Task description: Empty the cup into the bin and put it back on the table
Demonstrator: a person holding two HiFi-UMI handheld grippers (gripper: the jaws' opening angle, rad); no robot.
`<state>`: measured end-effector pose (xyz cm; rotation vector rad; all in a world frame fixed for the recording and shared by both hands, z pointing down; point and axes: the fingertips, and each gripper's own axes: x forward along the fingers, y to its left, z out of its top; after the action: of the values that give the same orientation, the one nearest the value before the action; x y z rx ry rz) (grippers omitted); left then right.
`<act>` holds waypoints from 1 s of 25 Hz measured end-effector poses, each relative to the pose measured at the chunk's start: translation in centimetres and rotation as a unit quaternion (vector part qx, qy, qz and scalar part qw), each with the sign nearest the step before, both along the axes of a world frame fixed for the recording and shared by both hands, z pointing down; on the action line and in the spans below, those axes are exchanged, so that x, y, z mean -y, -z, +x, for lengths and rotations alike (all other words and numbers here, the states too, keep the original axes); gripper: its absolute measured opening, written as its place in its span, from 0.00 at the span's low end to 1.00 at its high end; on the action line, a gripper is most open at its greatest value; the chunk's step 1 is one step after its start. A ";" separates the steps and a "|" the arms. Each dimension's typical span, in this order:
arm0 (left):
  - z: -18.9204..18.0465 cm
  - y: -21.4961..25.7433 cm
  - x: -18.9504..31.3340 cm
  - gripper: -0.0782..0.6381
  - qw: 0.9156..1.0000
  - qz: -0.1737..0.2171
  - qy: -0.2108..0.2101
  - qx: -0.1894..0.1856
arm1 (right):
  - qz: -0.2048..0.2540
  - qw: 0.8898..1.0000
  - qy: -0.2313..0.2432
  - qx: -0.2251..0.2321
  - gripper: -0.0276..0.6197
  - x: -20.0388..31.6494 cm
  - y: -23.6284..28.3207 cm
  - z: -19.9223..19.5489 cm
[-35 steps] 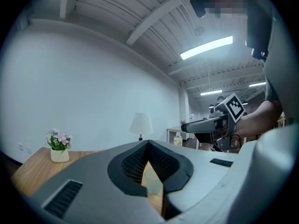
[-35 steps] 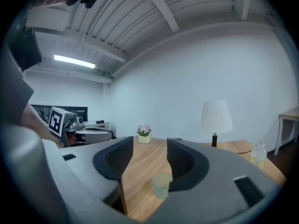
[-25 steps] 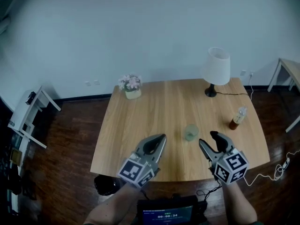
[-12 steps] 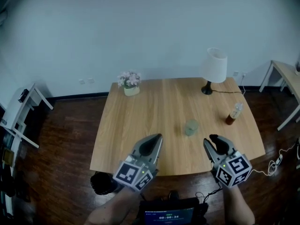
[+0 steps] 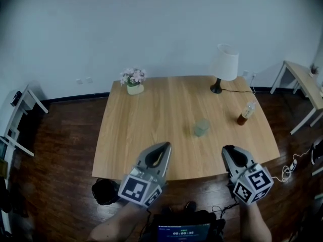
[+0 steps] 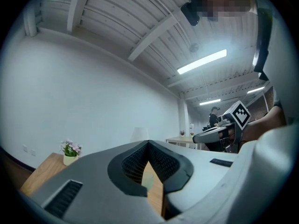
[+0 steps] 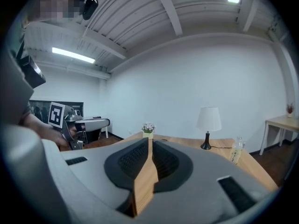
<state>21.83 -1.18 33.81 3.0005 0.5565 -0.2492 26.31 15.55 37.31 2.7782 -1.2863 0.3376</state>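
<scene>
- We see a plain white wall [image 5: 161, 29] at the back, w/ small sockets [image 5: 83, 80] low down, left of centre.
- Floor [image 5: 55, 150] is dark wood boards, w/ a dark skirting strip along the foot of the wall.
- Light wood table [image 5: 151, 120] stands mid-room. It has a white-shaded lamp [image 5: 224, 64] on a dark base near its far right corner, and a small pot of flowers [image 5: 132, 82] near the far left corner.
- 2nd pale table [image 5: 303, 77] w/ white legs stands over by the right side.
- White rack [image 5: 22, 110] at far left, poss. a shelf unit; too distorted for us to tell.
- Ceiling [image 7: 196, 13] is white w/ beams, and its strip lights [image 6: 202, 62] are on.
</scene>
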 end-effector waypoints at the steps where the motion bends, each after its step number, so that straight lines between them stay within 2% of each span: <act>1: -0.3 0.0 -0.1 0.10 1.000 0.000 0.002 0.003 | 0.002 1.000 0.001 -0.003 0.09 0.0 0.2 -0.3; 4: -1.3 0.5 -0.5 0.10 1.000 -0.003 0.007 0.003 | 0.012 1.000 0.000 -0.010 0.04 -0.5 1.1 -0.8; 8: -2.4 1.0 -0.8 0.10 1.000 0.003 0.027 -0.003 | 0.028 1.000 0.011 0.002 0.04 -1.7 1.3 -1.4; 14: -3.6 2.4 -1.1 0.10 0.999 0.005 0.050 -0.009 | 0.023 1.000 0.014 -0.009 0.04 -3.2 1.4 -1.7; 25: -3.6 3.3 -3.7 0.10 0.999 0.011 0.041 -0.008 | 0.030 0.999 0.018 0.000 0.04 -4.8 2.5 -2.1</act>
<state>18.20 2.49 30.50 3.0481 0.4422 -0.2745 24.24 20.33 34.81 2.8007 -1.3676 0.3016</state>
